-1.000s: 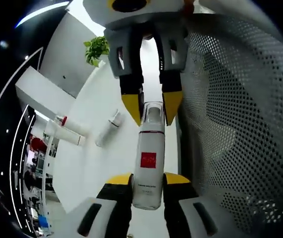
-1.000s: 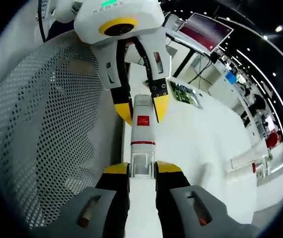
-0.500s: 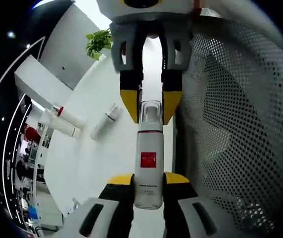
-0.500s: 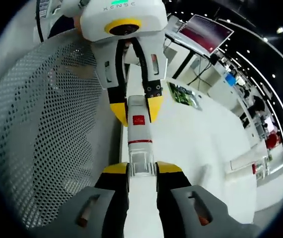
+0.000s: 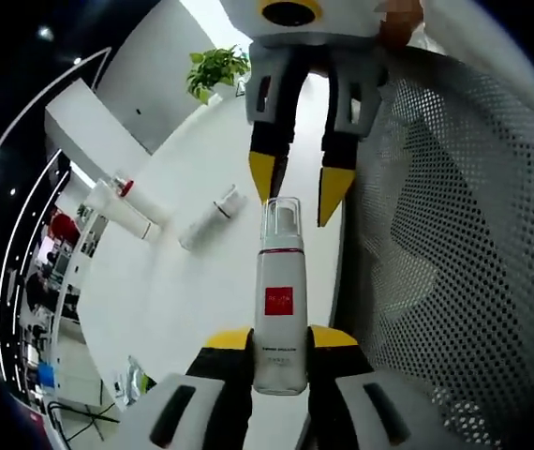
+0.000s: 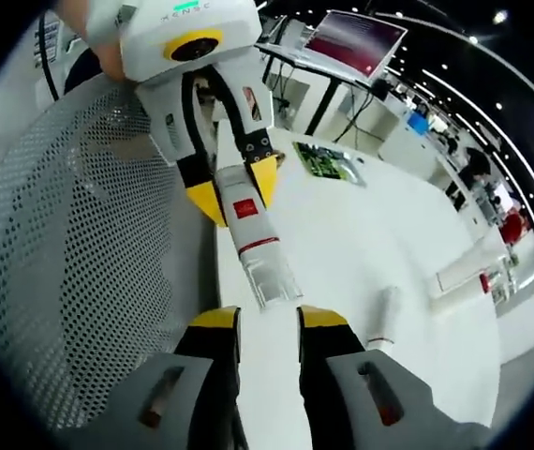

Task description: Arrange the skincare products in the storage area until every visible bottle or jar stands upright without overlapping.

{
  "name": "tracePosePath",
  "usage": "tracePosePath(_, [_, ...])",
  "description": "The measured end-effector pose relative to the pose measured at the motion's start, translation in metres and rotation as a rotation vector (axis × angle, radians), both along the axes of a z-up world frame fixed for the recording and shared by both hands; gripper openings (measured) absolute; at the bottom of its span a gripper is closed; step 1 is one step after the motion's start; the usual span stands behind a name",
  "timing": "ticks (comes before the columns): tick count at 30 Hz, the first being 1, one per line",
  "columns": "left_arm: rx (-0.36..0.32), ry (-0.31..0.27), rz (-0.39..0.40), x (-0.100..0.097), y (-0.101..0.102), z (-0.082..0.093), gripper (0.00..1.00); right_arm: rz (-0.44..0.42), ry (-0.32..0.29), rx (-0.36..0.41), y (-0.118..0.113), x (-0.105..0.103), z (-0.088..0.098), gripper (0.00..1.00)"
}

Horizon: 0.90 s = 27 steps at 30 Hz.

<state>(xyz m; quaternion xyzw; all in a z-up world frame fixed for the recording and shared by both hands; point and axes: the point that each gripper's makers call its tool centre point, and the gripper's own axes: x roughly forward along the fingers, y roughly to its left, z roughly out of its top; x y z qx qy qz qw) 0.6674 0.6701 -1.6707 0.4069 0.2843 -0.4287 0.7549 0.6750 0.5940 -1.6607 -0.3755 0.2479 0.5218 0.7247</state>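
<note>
The left tongs (image 5: 276, 361) are clamped on the base of a white pump bottle with a red square label and a clear cap (image 5: 279, 300). This bottle is held in the air, beside a white perforated metal basket (image 5: 445, 253) that stands on the right in the left gripper view. The right tongs (image 6: 267, 323) stand apart and hold nothing; their yellow tips (image 5: 300, 187) are on both sides of the clear cap but do not touch it.

Farther out, on the white surface (image 5: 173, 300), a small white tube (image 5: 209, 217) lies on its side, and a longer white tube with a red end (image 5: 122, 206) lies far to the left. A green plant (image 5: 215, 70) stands at the far edge.

The step in hand seems to be the carrying of the bottle to the basket. To do it well, the left tongs should turn the bottle so that its base goes down first. The bottle should be set flat on a free place and released only when it stands steady. The right tongs can stay near the cap to stop a fall.
</note>
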Motion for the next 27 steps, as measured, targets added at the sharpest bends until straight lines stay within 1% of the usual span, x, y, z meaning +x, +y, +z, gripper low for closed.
tracePosePath(3, [-0.011, 0.009, 0.023, 0.002, 0.004, -0.001, 0.20, -0.041, 0.033, 0.022, -0.001, 0.003, 0.000, 0.24])
tracePosePath(4, [-0.016, 0.018, 0.044, 0.002, 0.008, -0.002, 0.20, -0.066, 0.060, 0.055, 0.001, 0.003, 0.002, 0.24])
tracePosePath(6, [-0.018, 0.033, 0.082, 0.004, 0.013, -0.003, 0.20, -0.088, 0.094, 0.092, 0.004, 0.003, 0.004, 0.27])
tracePosePath(8, [-0.034, 0.030, 0.083, 0.005, 0.012, -0.001, 0.20, -0.091, 0.092, 0.097, 0.003, 0.006, 0.006, 0.30])
tracePosePath(10, [-0.035, 0.027, 0.079, 0.004, 0.011, -0.001, 0.20, -0.094, 0.112, 0.121, 0.004, 0.005, 0.009, 0.32])
tracePosePath(11, [-0.033, 0.028, 0.082, 0.004, 0.012, -0.001, 0.20, -0.110, 0.125, 0.162, 0.007, 0.006, 0.014, 0.32])
tracePosePath(12, [-0.036, 0.033, 0.096, 0.005, 0.014, -0.002, 0.20, -0.118, 0.135, 0.177, 0.007, 0.007, 0.016, 0.33])
tracePosePath(13, [-0.040, 0.036, 0.111, 0.007, 0.016, -0.002, 0.20, -0.137, 0.158, 0.198, 0.008, 0.008, 0.018, 0.36])
tracePosePath(15, [-0.056, 0.034, 0.132, 0.008, 0.018, 0.000, 0.20, -0.146, 0.191, 0.208, 0.010, 0.009, 0.016, 0.45])
tracePosePath(16, [-0.062, 0.034, 0.138, 0.008, 0.019, 0.001, 0.20, -0.159, 0.194, 0.213, 0.009, 0.011, 0.016, 0.48])
tracePosePath(19, [-0.075, 0.032, 0.146, 0.009, 0.017, 0.003, 0.20, -0.196, 0.224, 0.242, 0.007, 0.014, 0.020, 0.50])
tracePosePath(21, [-0.079, 0.028, 0.146, 0.009, 0.017, 0.004, 0.20, -0.233, 0.247, 0.297, 0.010, 0.016, 0.028, 0.52])
tracePosePath(23, [-0.088, 0.025, 0.158, 0.011, 0.018, 0.005, 0.20, -0.275, 0.302, 0.365, 0.015, 0.016, 0.034, 0.55])
tracePosePath(24, [-0.097, 0.026, 0.166, 0.011, 0.019, 0.006, 0.20, -0.327, 0.379, 0.435, 0.021, 0.014, 0.038, 0.58])
tracePosePath(25, [-0.102, 0.022, 0.171, 0.011, 0.019, 0.008, 0.20, -0.355, 0.430, 0.482, 0.024, 0.012, 0.040, 0.60])
tracePosePath(26, [-0.113, 0.014, 0.171, 0.012, 0.019, 0.010, 0.20, -0.408, 0.491, 0.554, 0.029, 0.013, 0.044, 0.61])
tracePosePath(27, [-0.113, 0.015, 0.173, 0.012, 0.019, 0.010, 0.20, -0.417, 0.502, 0.568, 0.030, 0.013, 0.044, 0.62])
